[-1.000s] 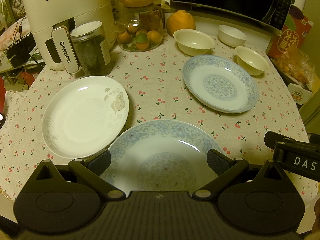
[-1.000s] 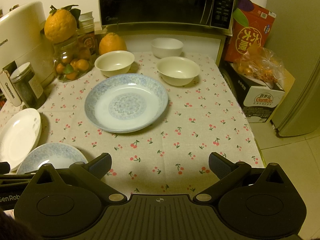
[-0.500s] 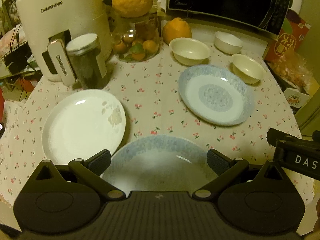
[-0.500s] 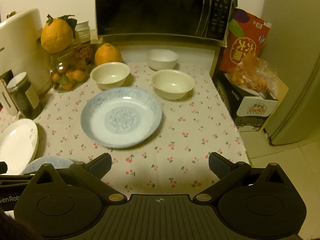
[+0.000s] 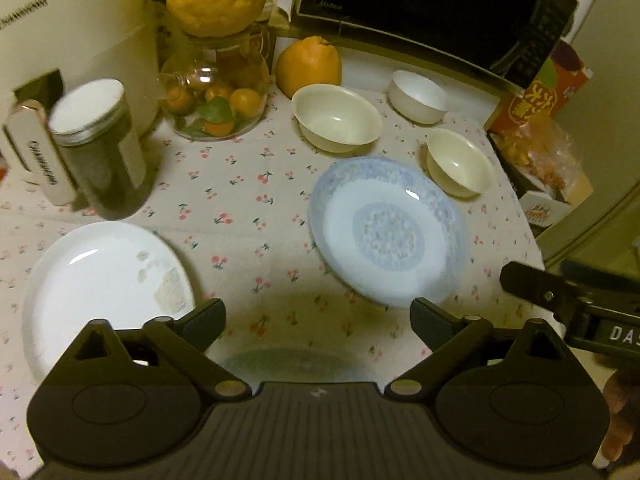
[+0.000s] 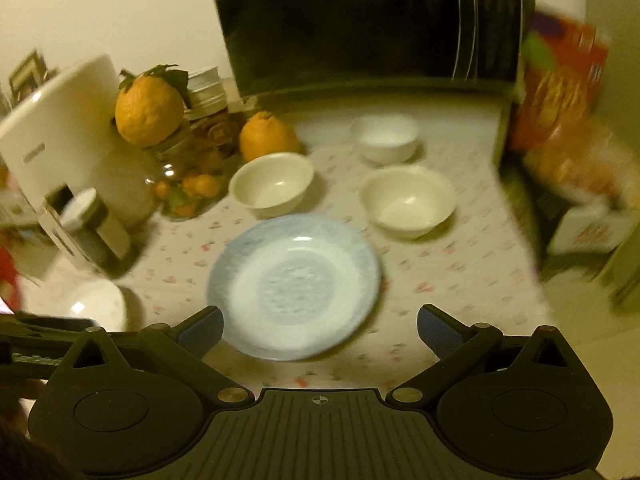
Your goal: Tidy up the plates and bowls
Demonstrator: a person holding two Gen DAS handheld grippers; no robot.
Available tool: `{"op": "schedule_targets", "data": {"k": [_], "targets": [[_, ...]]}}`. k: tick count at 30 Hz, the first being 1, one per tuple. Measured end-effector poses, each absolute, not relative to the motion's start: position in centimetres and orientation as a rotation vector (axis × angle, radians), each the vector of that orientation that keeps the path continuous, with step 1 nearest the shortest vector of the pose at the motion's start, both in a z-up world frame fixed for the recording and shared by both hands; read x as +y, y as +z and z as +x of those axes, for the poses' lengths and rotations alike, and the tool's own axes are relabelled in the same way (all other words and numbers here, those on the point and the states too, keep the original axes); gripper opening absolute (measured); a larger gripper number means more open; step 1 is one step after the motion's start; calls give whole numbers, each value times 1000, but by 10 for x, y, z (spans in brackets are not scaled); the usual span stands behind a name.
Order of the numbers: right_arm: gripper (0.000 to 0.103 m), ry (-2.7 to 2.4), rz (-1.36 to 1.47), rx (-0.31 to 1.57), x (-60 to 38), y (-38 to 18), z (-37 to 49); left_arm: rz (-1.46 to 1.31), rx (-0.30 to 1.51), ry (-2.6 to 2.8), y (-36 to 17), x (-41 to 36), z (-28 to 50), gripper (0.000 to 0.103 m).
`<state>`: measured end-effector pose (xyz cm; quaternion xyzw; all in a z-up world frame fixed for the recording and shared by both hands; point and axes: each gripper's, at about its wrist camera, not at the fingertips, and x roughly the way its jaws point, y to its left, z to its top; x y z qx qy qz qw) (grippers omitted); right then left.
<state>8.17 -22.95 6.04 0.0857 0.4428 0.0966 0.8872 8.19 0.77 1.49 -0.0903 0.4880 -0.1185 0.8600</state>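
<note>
A blue-patterned plate (image 5: 386, 230) (image 6: 294, 284) lies mid-table. A white plate (image 5: 100, 292) lies at the left, and its edge shows in the right wrist view (image 6: 98, 304). A second blue plate (image 5: 294, 362) peeks out under my left gripper (image 5: 316, 324), which is open and empty above it. Two cream bowls (image 5: 336, 116) (image 5: 460, 162) and a white bowl (image 5: 418, 96) stand behind. My right gripper (image 6: 318, 330) is open and empty just before the blue plate; that view is blurred. Its body shows at the right of the left wrist view (image 5: 572, 304).
A white appliance (image 5: 60, 40), a dark lidded jar (image 5: 100, 148), a glass jar of small oranges (image 5: 216, 96) with a big citrus on top, another citrus (image 5: 310, 66) and a microwave (image 5: 432, 8) line the back. Boxes (image 5: 540, 96) stand off the table's right edge.
Both grippers have moved forward over the table. The near blue plate has slid almost out of the left view. The right gripper has closed in on the middle blue plate.
</note>
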Motion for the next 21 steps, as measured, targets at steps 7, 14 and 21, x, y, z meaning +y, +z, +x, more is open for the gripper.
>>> {"op": "schedule_targets", "data": {"k": [7,14,21], "targets": [[102,261,454,990,-256,13,120,-344,1058,-359,-20,17,121,74],[78,194,648,1067,-281,-25,146,-434,1091,-382,-45,22,146,45],[41,147,694,1065,-286,-38,157,-429,1067,-347,-52,21,158,25]]}}
